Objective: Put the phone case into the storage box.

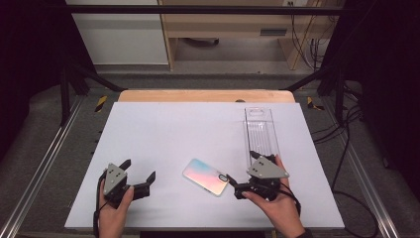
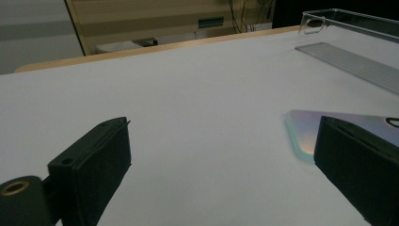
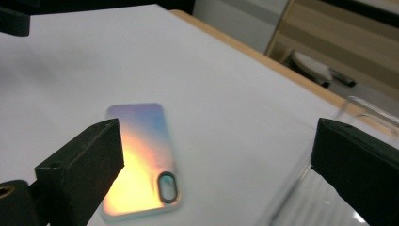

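High view: the phone case [image 1: 205, 176], iridescent pink and blue, lies flat on the white table [image 1: 163, 134], near the front edge and between the two hands. The left gripper [image 1: 139, 174] sits well to its left with jaws spread wide and nothing between them. The right gripper [image 1: 236, 187] sits just right of the case, jaws also spread and empty, tips close to the camera-cutout end. A clear plastic box [image 1: 260, 133] stands to the far right, its near end just behind the right hand.

Right gripper view: the case [image 3: 141, 160] lies below the gap between the jaws, not touched.

Risk, as a judgement: the case is thin and flat on the surface, so a level approach could push it along the table instead of gripping it. A backward swing of the right hand could strike the box.
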The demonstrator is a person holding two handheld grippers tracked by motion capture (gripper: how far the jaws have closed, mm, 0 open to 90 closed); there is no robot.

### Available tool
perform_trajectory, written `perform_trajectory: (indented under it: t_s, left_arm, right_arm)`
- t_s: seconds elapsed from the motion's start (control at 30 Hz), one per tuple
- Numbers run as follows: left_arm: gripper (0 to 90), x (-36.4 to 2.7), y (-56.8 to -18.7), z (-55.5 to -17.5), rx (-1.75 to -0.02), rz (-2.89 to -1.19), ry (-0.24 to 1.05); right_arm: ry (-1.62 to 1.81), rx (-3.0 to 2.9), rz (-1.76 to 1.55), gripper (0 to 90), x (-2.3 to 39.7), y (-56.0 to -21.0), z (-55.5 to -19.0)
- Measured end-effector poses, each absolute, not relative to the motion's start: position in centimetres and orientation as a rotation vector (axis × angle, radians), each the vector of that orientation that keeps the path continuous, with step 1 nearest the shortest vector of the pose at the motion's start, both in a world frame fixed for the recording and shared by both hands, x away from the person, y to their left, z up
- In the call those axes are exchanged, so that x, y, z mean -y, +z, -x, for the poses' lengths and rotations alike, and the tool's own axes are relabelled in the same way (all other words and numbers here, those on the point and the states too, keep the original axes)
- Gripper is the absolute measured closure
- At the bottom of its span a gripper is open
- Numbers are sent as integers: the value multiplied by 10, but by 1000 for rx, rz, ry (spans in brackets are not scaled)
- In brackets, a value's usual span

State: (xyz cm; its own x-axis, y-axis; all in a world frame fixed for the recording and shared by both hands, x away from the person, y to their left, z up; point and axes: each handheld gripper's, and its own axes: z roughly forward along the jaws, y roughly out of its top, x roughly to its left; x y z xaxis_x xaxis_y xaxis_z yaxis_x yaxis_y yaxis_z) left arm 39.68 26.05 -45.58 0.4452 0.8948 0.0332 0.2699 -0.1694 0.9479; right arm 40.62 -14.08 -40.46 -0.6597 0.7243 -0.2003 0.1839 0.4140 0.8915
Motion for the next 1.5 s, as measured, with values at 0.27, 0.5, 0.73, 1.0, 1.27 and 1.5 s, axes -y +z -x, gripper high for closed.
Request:
perform_trajectory:
  t_s: [0.27, 0.5, 0.73, 1.0, 1.27, 1.5]
  left_arm:
    - [32, -275, -460, -400, -1028, -1625, 748]
    - [32, -281, -460, -401, -1050, -1576, 716]
    - [33, -283, -460, -401, -1043, -1569, 708]
    - [32, -280, -459, -400, -1022, -1576, 703]
    - [33, -277, -458, -399, -1004, -1589, 708]
    - [32, -275, -458, -400, -1002, -1592, 704]
  right_arm:
    - [1176, -2255, -764, 41, 107, -428, -420]
    - [1157, -2327, -804, 50, 100, -449, -428]
    - [1165, -2357, -839, 57, 100, -461, -431]
    - [1140, -2398, -861, 62, 97, -473, -435]
    - [1121, -2477, -874, 65, 92, -481, -442]
    - [1088, -2524, -880, 70, 90, -486, -445]
